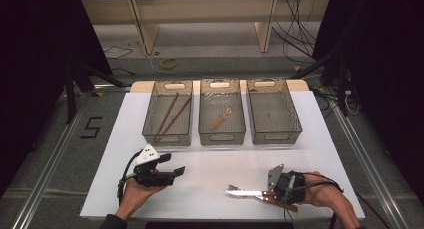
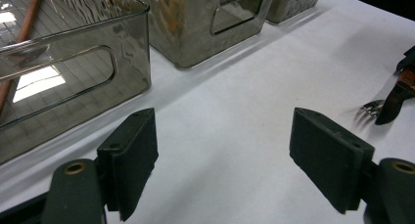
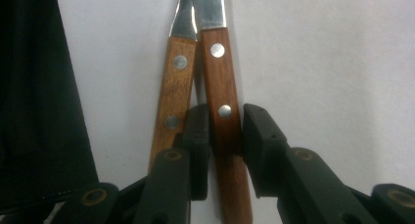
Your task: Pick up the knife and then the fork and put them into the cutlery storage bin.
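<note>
Near the front edge of the white surface, toward its right corner, lie 2 wooden-handled pieces side by side. The right gripper has its jaws narrowed around the knife, pads at its handle; the fork lies just outside. Both blades point left, long axes along the front edge. The left gripper gapes wide, empty.

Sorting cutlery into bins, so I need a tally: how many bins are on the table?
3, in a row at the table's far edge: left bin with two chopsticks, middle bin with one small utensil, right bin looking empty. None seems hidden.
</note>
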